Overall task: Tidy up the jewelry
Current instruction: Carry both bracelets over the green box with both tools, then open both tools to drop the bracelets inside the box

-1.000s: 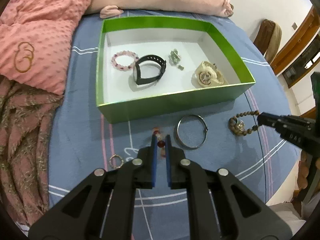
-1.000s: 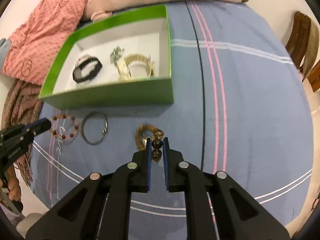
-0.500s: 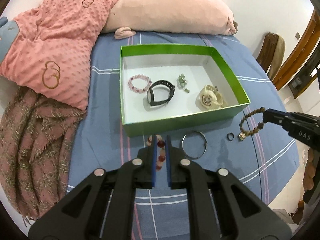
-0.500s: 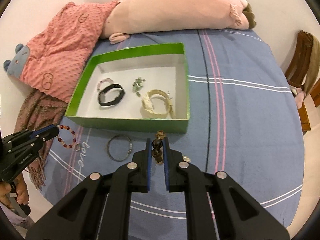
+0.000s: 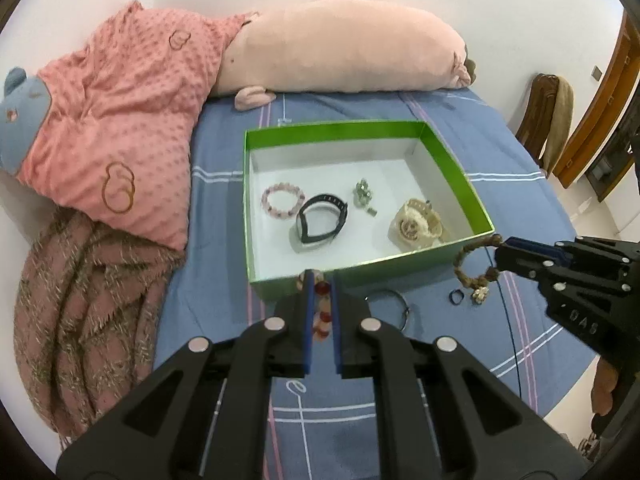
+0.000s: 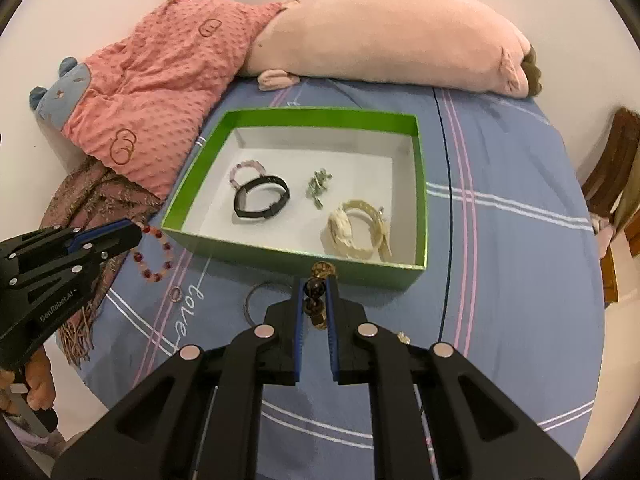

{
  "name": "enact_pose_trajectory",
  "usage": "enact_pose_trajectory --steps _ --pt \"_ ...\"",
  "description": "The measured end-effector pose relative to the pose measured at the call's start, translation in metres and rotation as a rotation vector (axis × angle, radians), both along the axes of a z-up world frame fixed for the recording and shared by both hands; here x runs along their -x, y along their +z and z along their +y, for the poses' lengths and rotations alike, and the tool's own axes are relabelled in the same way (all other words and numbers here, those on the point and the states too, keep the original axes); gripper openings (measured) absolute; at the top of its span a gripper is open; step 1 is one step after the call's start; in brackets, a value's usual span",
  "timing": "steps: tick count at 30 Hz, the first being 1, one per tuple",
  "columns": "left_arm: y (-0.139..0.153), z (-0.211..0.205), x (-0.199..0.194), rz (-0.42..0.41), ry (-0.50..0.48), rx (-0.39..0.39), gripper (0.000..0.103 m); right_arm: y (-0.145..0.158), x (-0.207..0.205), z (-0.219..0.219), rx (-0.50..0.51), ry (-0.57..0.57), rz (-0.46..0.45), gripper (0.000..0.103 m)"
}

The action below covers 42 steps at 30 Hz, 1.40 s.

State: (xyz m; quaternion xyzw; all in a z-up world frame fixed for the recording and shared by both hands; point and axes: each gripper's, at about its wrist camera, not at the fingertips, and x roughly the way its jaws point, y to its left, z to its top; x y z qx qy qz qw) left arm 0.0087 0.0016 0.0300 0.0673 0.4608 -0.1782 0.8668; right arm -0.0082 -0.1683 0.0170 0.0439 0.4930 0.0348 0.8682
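Left view, my inventory: left gripper (image 5: pixel 321 285) clamped on red bead bracelet (image 5: pixel 322 308); green box (image 5: pixel 456 168) holding pink bracelet (image 5: pixel 282 201), black band (image 5: pixel 321 219), cream watch (image 5: pixel 416 223); right gripper (image 5: pixel 505 254) gripping brown bead bracelet (image 5: pixel 472 266).

I see a home bedroom: blue striped cotton bedsheet (image 5: pixel 500 160), long pink plush pig pillow (image 5: pixel 340 52), dotted coral fleece blanket (image 5: pixel 120 120).

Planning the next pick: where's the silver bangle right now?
The silver bangle lies on the blue bedsheet just outside the green box, near wall, between the two grippers.
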Motion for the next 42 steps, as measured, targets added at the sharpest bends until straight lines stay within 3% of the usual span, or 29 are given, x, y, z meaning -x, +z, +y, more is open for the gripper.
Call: enact_pose_trajectory --steps 10,18,26,40,42 --pt "0.024 -0.011 -0.009 -0.064 -0.017 0.004 0.008 0.027 -0.019 0.002 0.017 0.015 -0.086 0.01" --pt "0.035 -0.026 -0.055 -0.079 -0.051 0.057 0.008 0.035 -0.064 -0.02 -0.016 -0.038 -0.128 0.01" --pt "-0.009 -0.047 -0.096 0.017 -0.064 0.04 0.008 -0.01 -0.105 -0.023 -0.017 -0.057 -0.038 0.01" --pt "-0.071 -0.058 -0.119 0.159 -0.056 0.008 0.008 -0.071 -0.143 -0.01 0.001 -0.025 0.098 0.011" --pt "-0.074 -0.06 -0.119 0.168 -0.06 0.01 0.008 -0.071 -0.142 -0.012 0.01 -0.032 0.102 0.023"
